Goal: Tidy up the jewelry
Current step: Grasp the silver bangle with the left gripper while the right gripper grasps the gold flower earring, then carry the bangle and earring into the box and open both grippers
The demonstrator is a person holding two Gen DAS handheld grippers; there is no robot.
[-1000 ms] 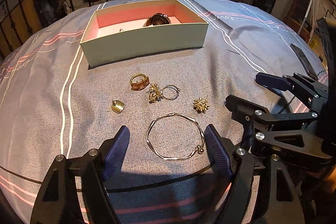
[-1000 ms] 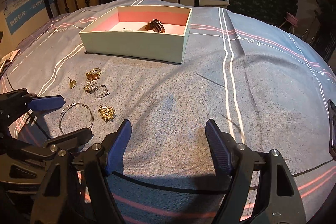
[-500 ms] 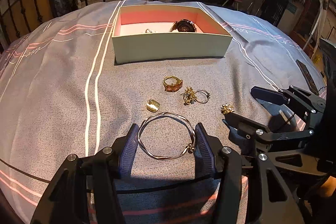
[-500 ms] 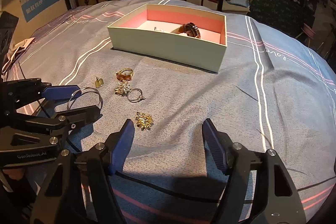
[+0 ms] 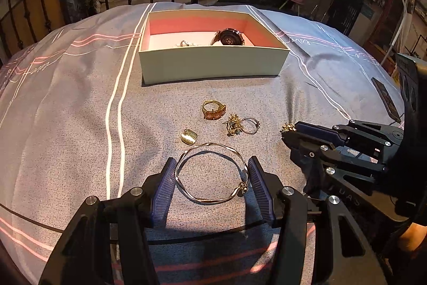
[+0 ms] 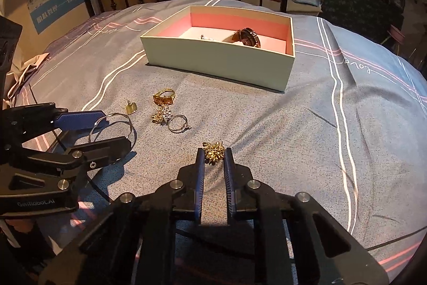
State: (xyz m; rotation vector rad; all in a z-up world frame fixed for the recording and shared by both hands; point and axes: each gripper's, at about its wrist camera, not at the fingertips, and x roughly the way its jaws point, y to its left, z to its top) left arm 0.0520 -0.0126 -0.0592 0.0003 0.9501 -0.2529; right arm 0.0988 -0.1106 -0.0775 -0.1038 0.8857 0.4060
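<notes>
1. Fingers of the left gripper stand about half spread with the wavy gold bangle lying flat on the bedspread between them; the blue pads sit right against its two sides, and I cannot tell whether they press on it
2. Fingers of the right gripper have just been closing and now stand nearly together, pinched on the gold flower-shaped earring held between their tips
3. Just beyond the left fingers' tips and a little to their left lies a small gold leaf-shaped earring
4. Further ahead of the left fingers sits a gold ring with orange stones, and beside it to the right a gold floral piece touching a thin silver ring
5. Well ahead of both pairs of fingers stands the open pale green box with a pink lining; inside it rest a dark round watch and a small pale piece too small to name
6. To the right of the left fingers, the right gripper's black frame reaches in, the flower earring at its tip
7. A dark phone lies on the bedspread far off to the right of the left fingers
</notes>
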